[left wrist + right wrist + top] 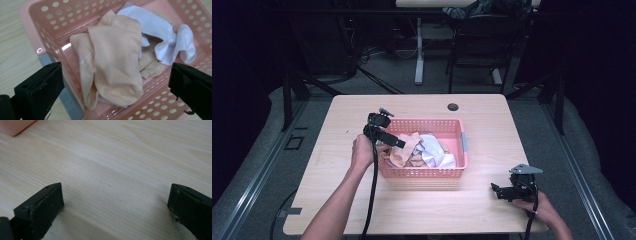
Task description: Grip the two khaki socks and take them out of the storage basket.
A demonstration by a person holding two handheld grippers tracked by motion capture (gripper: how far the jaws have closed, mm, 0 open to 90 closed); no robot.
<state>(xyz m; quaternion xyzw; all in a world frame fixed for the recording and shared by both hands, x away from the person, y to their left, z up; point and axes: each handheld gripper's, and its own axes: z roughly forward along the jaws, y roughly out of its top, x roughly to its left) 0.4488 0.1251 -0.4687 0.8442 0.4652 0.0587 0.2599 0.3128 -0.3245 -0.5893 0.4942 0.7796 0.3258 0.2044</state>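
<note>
Left gripper view showed our left gripper [113,82] wide open and empty above the peach sock [115,60] in the pink basket [37,27], probably to grasp it, while our right gripper [115,207], also wide open and empty, waited over the table [125,157] at 4 o'clock.

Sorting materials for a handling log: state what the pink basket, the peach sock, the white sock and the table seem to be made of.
Pink basket: likely moulded plastic, glossy highlights, punched round holes.
Peach sock: soft fine knit, matte, folds limply, faint printed mark.
White sock: ribbed knit fabric, visible ribbing, matte.
Table: pale wood grain, smooth; could be laminate rather than solid wood.
</note>
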